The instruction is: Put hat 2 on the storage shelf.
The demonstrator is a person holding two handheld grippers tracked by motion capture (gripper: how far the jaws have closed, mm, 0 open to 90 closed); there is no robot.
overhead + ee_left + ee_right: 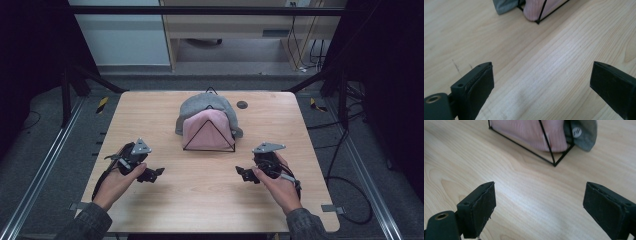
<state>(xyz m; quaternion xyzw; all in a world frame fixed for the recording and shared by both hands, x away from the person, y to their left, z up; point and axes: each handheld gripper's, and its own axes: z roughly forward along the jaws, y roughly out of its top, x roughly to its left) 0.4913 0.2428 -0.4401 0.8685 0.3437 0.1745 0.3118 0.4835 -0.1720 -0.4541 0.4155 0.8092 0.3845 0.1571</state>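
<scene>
The table (200,200) carries a wire stand (209,136) at its far middle, with a grey hat (202,106) and a pink hat (210,129) draped over it, probably to keep their shape. The left gripper (150,175) and right gripper (246,174) sit low on either side, apart from the hats, jaws spread and empty, seemingly ready to reach in.

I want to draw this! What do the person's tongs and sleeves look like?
Both tongs are black. The left tongs and right tongs each carry a grey three-cornered plate on top. Up close, each has two flat, blocky black fingers with dark pads. A black cable trails from each. The sleeves are dark grey.
</scene>
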